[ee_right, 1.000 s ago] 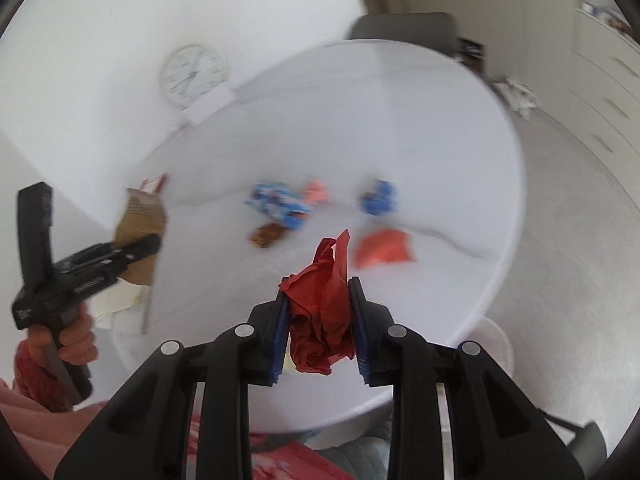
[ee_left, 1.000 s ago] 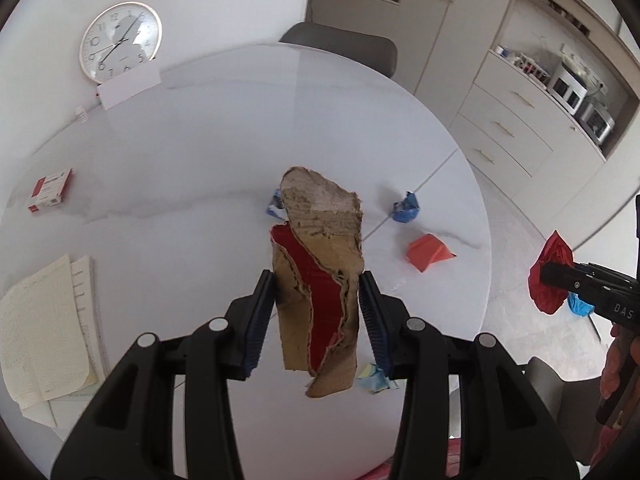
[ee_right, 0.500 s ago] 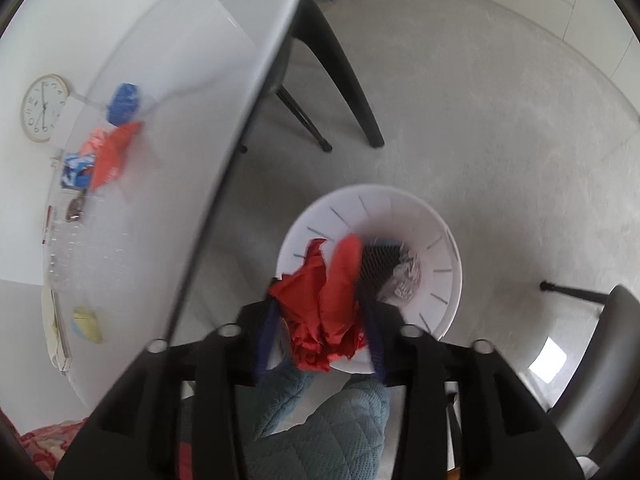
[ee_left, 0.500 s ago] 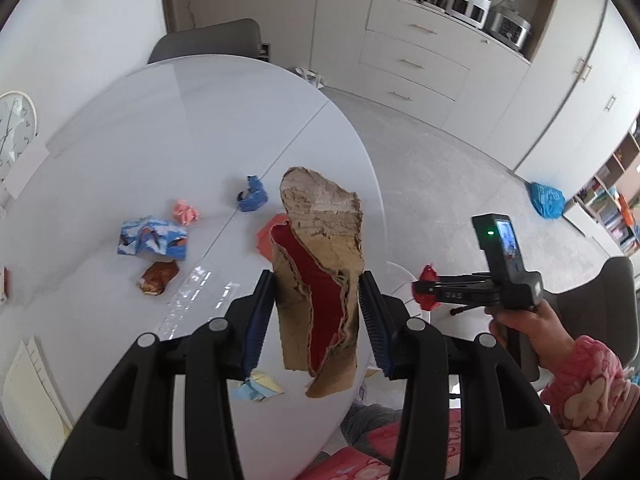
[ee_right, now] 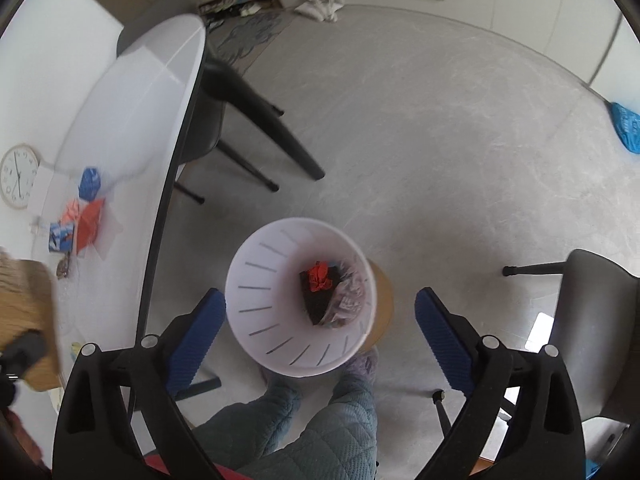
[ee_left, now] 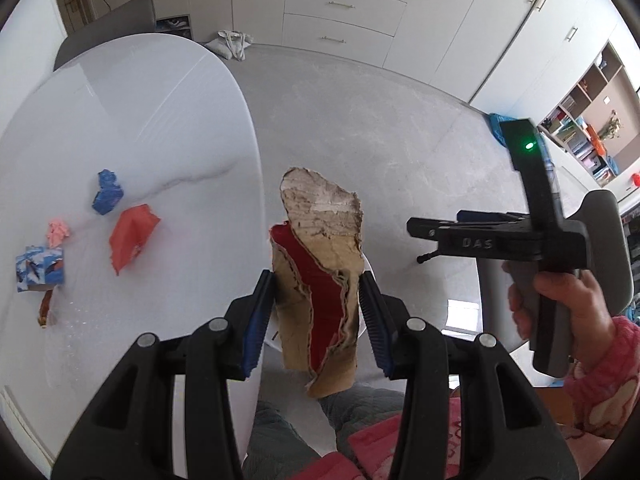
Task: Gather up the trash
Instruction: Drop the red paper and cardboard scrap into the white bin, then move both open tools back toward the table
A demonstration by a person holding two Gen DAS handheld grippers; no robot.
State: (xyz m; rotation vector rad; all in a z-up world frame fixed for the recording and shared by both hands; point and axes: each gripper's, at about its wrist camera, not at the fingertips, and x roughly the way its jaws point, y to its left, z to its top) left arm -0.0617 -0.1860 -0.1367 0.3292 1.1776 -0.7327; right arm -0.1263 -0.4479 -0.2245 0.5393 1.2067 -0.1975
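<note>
My left gripper point(ee_left: 318, 316) is shut on a torn brown cardboard piece with a red inside point(ee_left: 320, 276), held beyond the white table's edge point(ee_left: 252, 168). My right gripper point(ee_right: 318, 320) is open and empty above a white waste bin point(ee_right: 260, 292) on the floor. A crumpled red paper point(ee_right: 319, 277) lies inside the bin on other trash. The right gripper point(ee_left: 432, 228) also shows at the right of the left wrist view. On the table lie a blue wad point(ee_left: 107, 193), an orange-red paper point(ee_left: 132, 236), a pink wad point(ee_left: 58, 232) and a blue-white wrapper point(ee_left: 40, 270).
A dark chair point(ee_right: 236, 104) stands by the table beyond the bin. A grey chair point(ee_right: 592, 320) is at the right. My legs in teal trousers point(ee_right: 320, 420) are just below the bin. White drawers point(ee_left: 340, 8) line the far wall.
My right gripper has opened and the red paper has dropped into the bin. My left gripper has swung right with the cardboard, from over the table to past its edge.
</note>
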